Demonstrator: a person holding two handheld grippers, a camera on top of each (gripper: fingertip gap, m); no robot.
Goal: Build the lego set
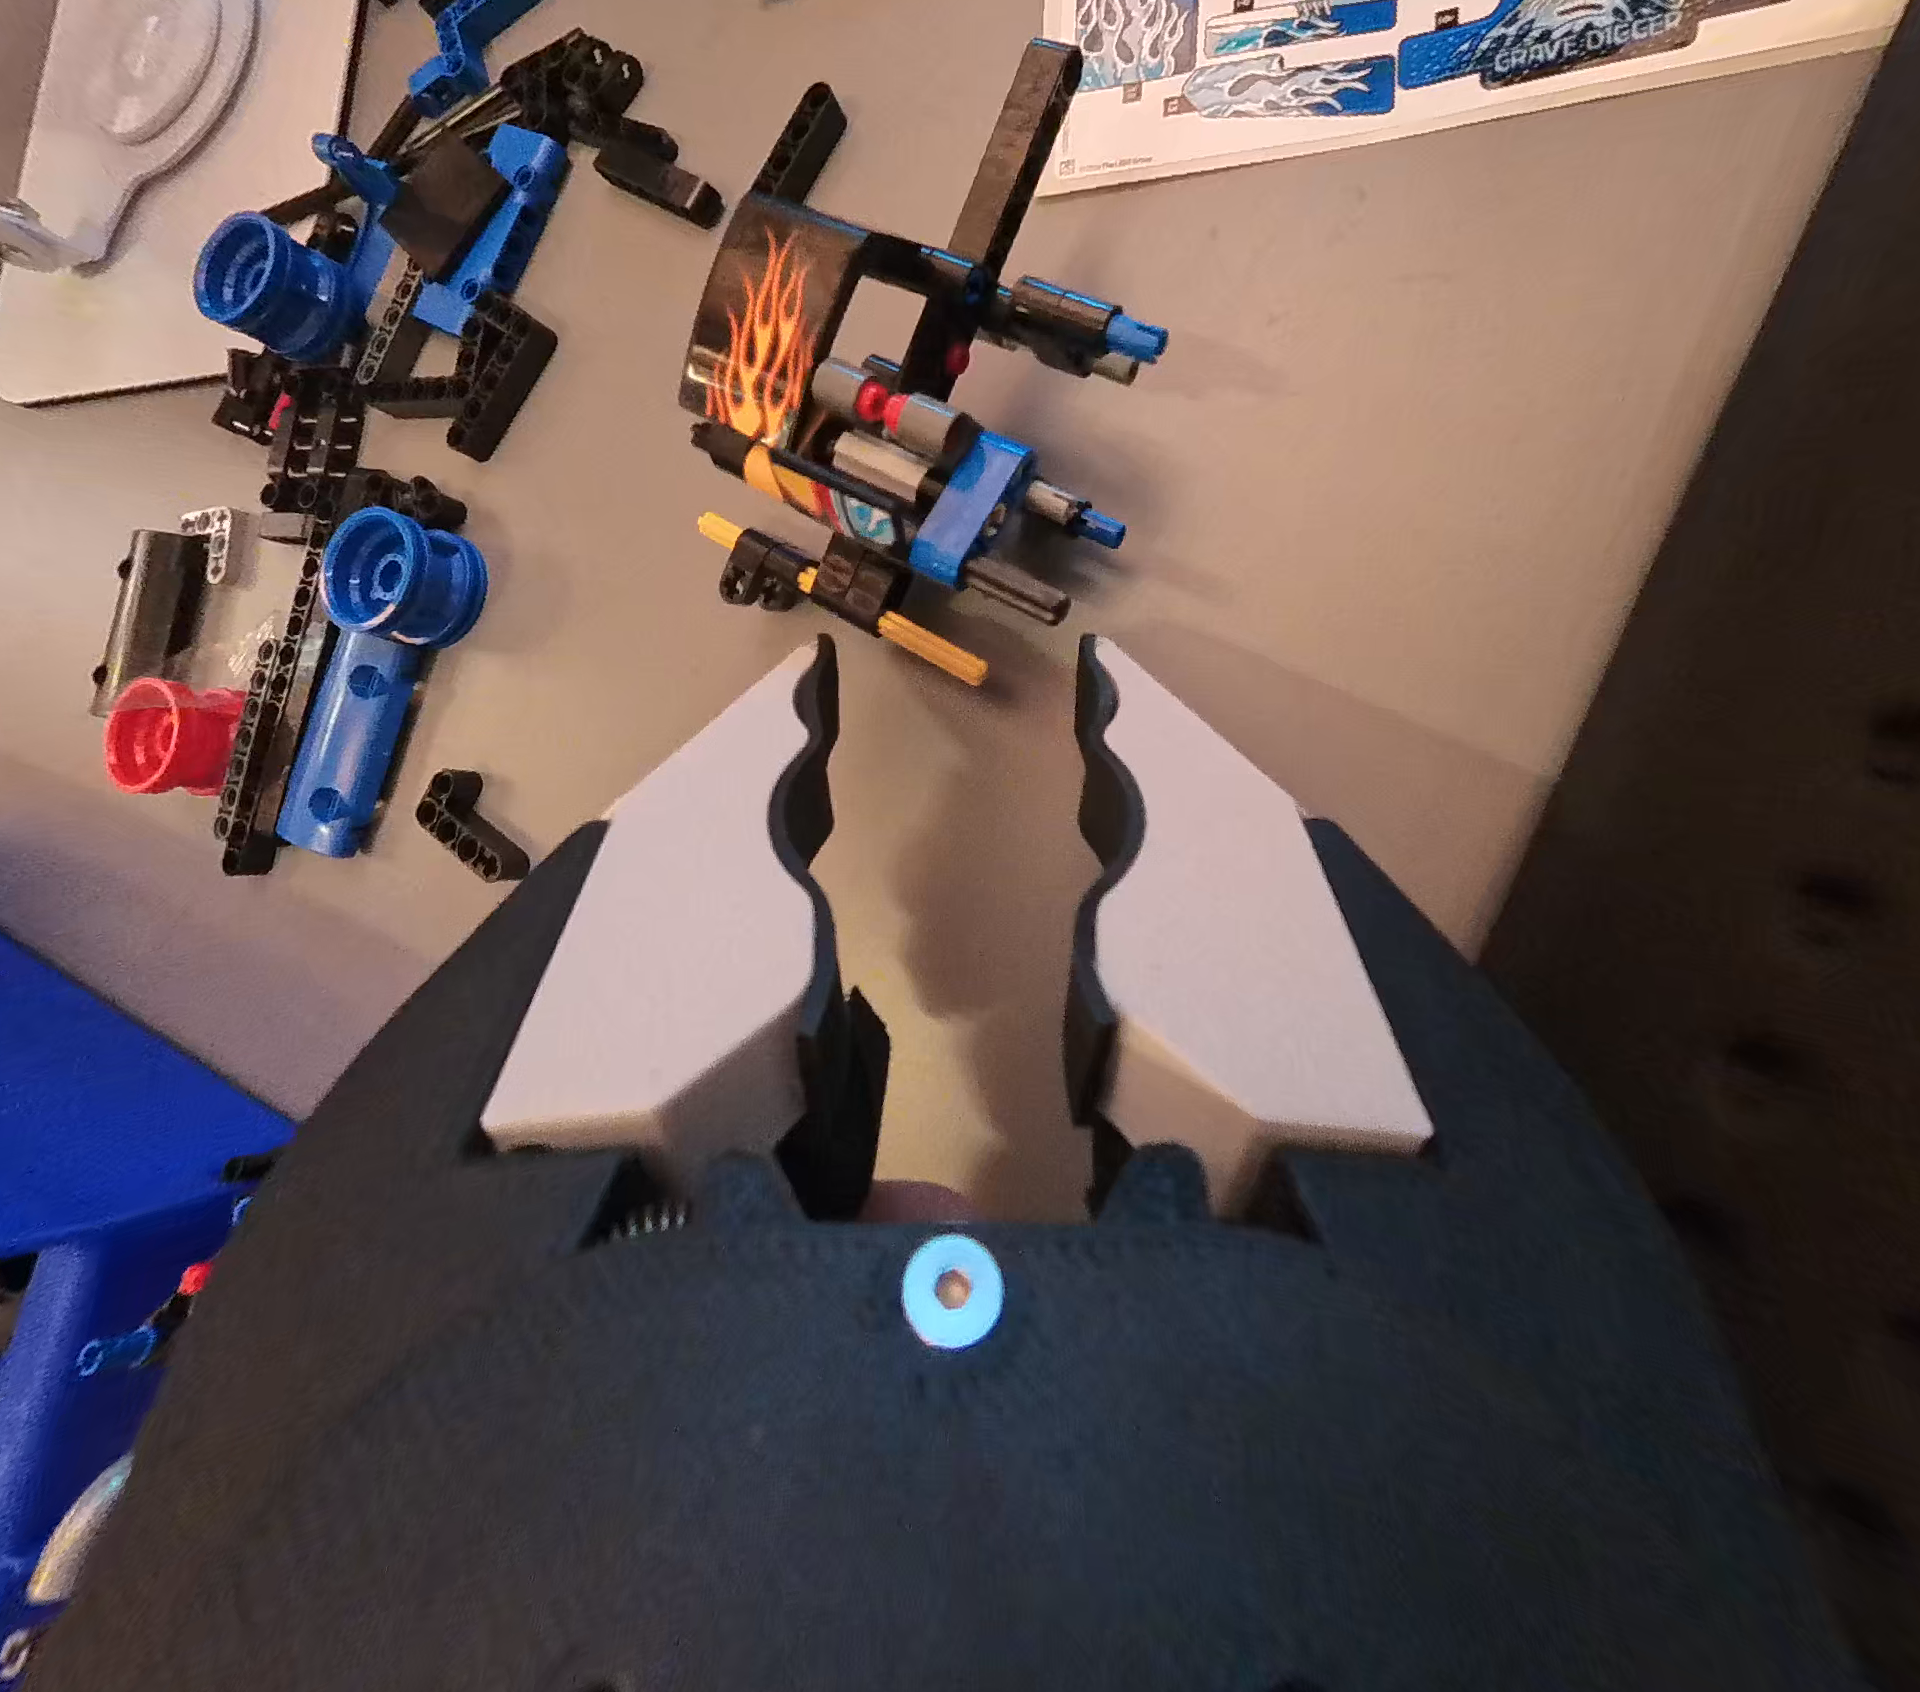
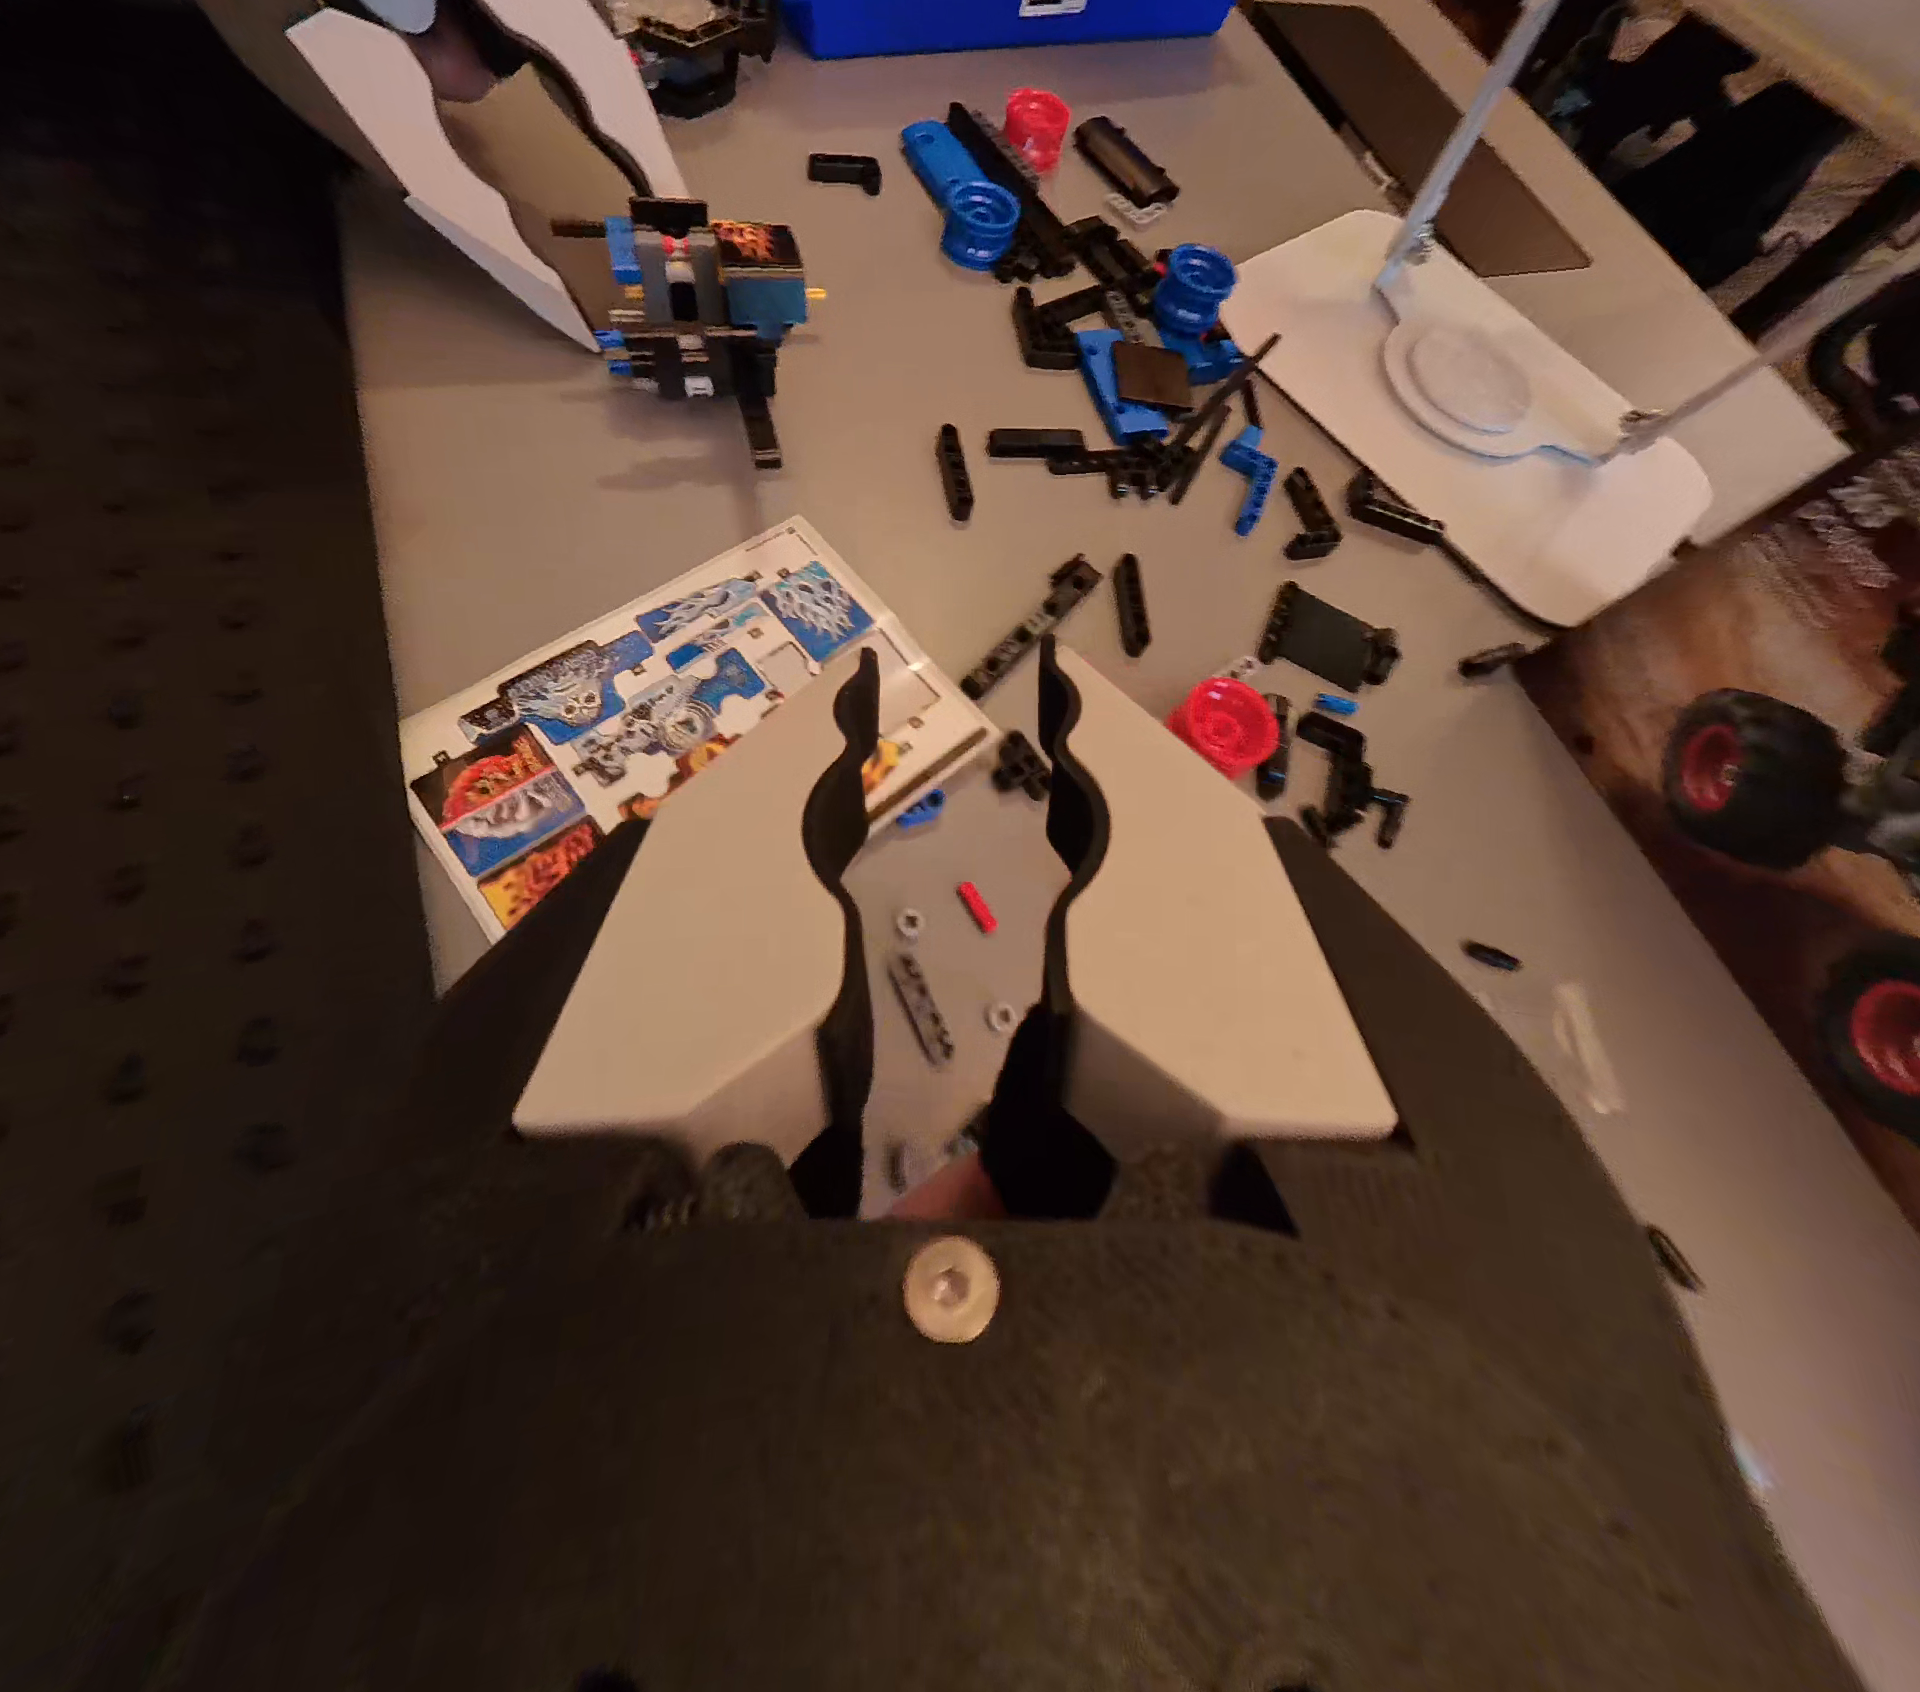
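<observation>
Currently both our left claw and right claw hang open and empty, the left lined up just short of the half-built truck body on the tabletop, presumably to grip it.

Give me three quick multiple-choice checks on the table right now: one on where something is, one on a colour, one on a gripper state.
1. Where is the sticker sheet relative to the part-built model in the right wrist view?
A. Nearer the camera
B. Inside the blue bin
C. On the white stand base

2. What colour is the loose wheel hub just right of the right gripper?
A. Yellow
B. Red
C. Green

3. How is the left gripper?
A. Shut on the model
B. Shut on a beam
C. Open, holding nothing

Answers:
1. A, the sheet lies on the table below the model.
2. B, it is plainly red.
3. C, bare table shows between its fingers.
</observation>
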